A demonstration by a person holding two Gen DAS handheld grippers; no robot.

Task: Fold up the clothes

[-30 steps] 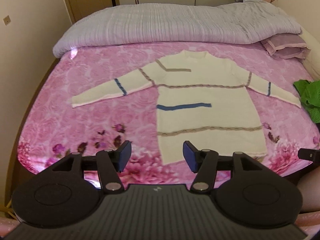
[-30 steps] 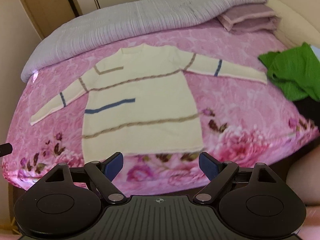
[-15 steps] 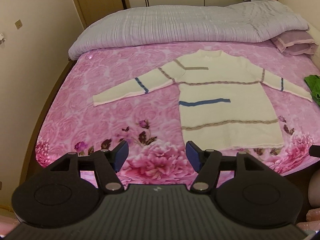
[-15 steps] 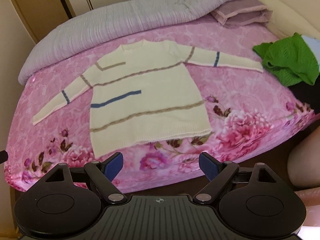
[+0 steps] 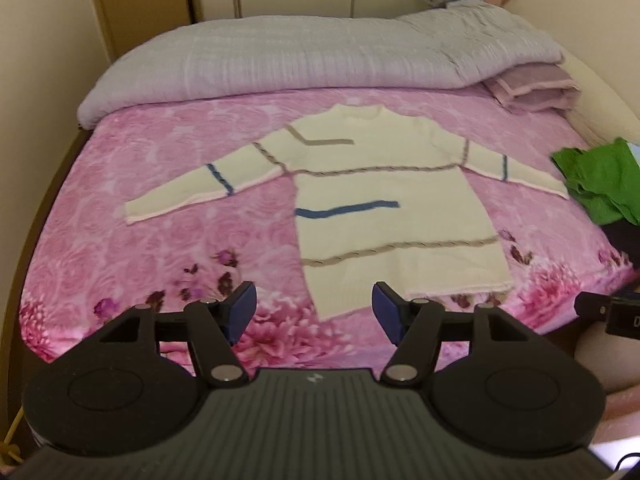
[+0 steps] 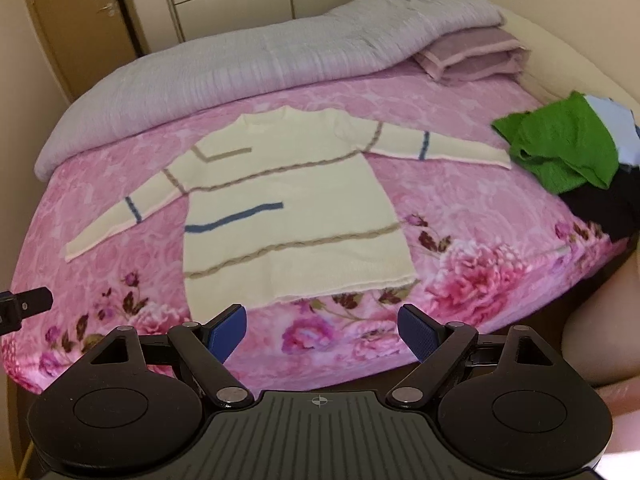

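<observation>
My left gripper (image 5: 314, 316) hovers with fingers apart, empty, over the bed (image 5: 120, 248) edge. The cream sweater (image 5: 384, 216) lies flat mid-bed, sleeves spread. My right gripper (image 6: 323, 334), fingers wide and empty, hangs nearby. At far right a green garment (image 6: 560, 148) partly covers darker clothes, cut off by the frame.

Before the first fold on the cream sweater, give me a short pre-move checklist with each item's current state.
1. Cream sweater lies flat, both sleeves spread: ok.
2. Left gripper jaws empty, nothing between them: ok.
3. Right gripper jaws empty and wide: ok.
4. Either gripper touching the sweater yet: not ok, both hang short of the hem.
5. Green garment clear of the sweater's sleeve cuff: cannot tell, they look very close.
6. Pink bedspread free beside the body for folding: ok.
</observation>
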